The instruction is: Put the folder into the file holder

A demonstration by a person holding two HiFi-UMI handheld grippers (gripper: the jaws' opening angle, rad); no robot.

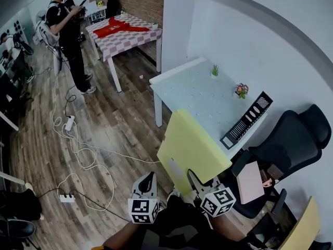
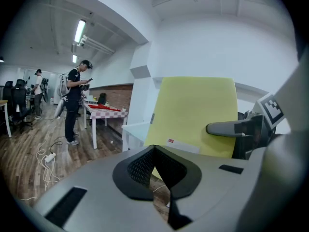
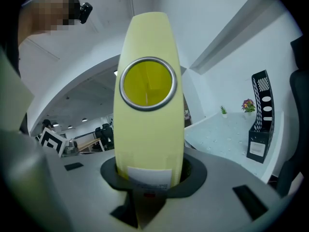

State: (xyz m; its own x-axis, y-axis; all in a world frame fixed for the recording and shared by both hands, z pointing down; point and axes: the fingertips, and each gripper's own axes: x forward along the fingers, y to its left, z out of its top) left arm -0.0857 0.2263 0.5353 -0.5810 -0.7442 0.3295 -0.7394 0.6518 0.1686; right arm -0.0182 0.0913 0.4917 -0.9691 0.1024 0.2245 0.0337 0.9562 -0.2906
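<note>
Right claw (image 3: 149, 180) is clamped on the spine end of the yellow folder (image 1: 191, 144), which is held in the air short of the surface (image 1: 192, 90) and the file holder (image 1: 246, 120). Left claw (image 2: 155, 166) is pinched closed on nothing. The folder looks light, fairly stiff and probably slick, so I'd keep the hold on the spine.
</note>
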